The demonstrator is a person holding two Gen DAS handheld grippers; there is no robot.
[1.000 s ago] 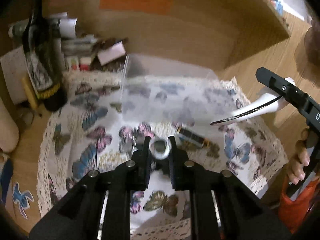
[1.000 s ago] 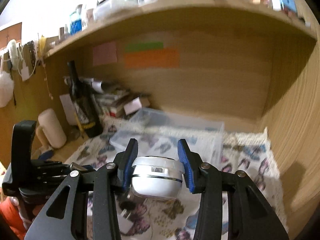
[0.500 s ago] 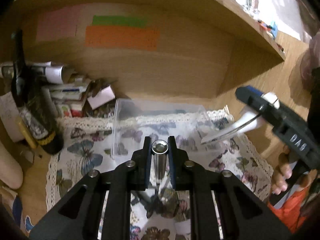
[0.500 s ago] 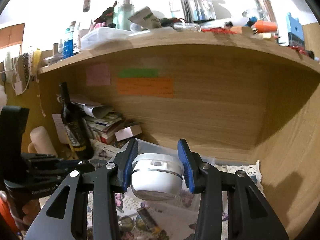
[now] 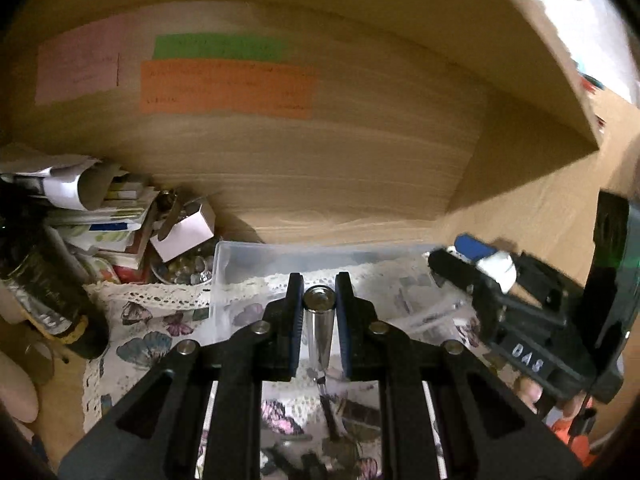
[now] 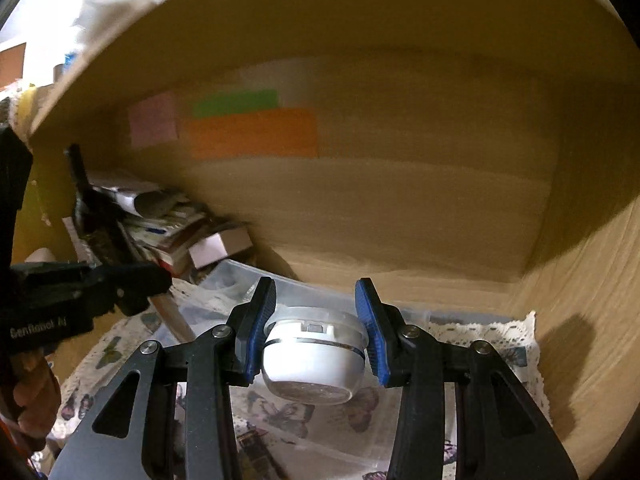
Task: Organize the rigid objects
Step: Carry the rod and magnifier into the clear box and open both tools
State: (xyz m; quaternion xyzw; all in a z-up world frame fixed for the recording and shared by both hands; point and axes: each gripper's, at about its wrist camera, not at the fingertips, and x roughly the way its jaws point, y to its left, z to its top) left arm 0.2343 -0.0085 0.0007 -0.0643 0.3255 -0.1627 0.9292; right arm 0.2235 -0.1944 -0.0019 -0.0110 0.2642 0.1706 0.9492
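Observation:
My left gripper is shut on a silver metal cylinder, held upright above the butterfly cloth, just in front of a clear plastic bin. My right gripper is shut on a round white jar with a silver band, held above the same clear bin. The right gripper also shows at the right of the left wrist view, over the bin. The left gripper shows at the left of the right wrist view.
A dark wine bottle stands at the left beside stacked papers and a small white box. Small dark items lie on the cloth below my left gripper. The wooden back wall carries coloured notes; a shelf hangs overhead.
Both grippers have lifted their objects off the cloth and moved toward the clear bin. The right gripper has come closer over the bin.

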